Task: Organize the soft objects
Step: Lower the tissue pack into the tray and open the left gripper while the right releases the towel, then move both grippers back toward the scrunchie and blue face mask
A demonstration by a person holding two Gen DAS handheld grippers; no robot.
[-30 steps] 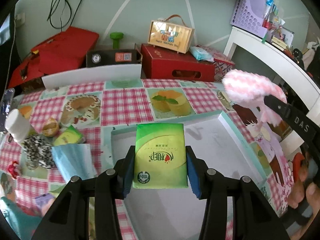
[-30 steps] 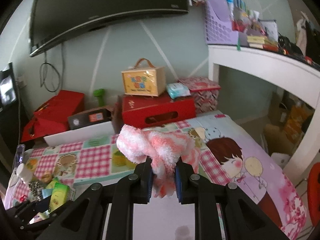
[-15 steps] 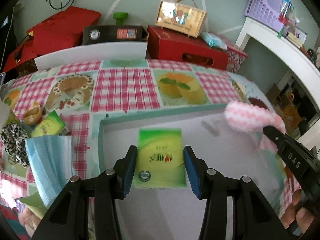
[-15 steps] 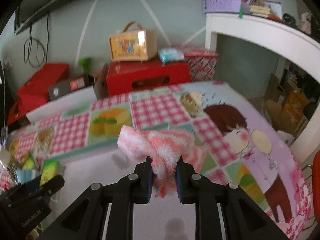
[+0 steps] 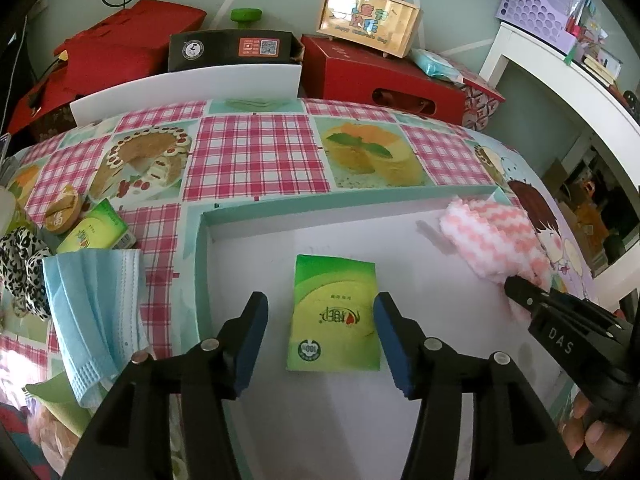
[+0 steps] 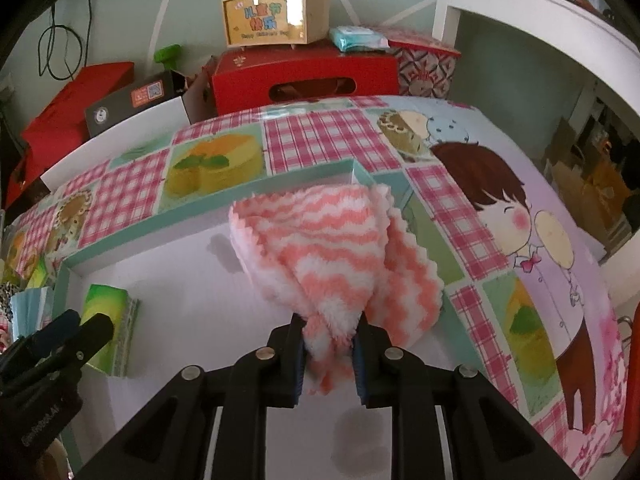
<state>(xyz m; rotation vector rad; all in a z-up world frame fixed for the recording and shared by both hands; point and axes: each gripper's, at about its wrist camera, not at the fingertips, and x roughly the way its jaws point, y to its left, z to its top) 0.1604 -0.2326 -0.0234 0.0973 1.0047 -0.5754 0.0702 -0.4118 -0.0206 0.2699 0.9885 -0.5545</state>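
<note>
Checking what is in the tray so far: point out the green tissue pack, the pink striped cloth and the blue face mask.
green tissue pack [image 5: 334, 316], left wrist view, middle of its top face.
pink striped cloth [image 6: 320, 248], right wrist view, centre of the bunched folds.
blue face mask [image 5: 90, 308], left wrist view, pleated middle.

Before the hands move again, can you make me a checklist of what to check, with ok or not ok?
1. Green tissue pack lying inside the white tray: ok.
2. Left gripper has let go of the pack: ok. Its jaws have just been opening, with a gap on both sides of the pack.
3. Pink striped cloth held by the right gripper: ok, jaws pinch its end.
4. Cloth fully inside the tray: not ok, its right side hangs over the tray's edge.
5. Cloth resting on the tray floor: cannot tell.
6. Blue face mask put away: not ok, it lies outside the tray.
</note>
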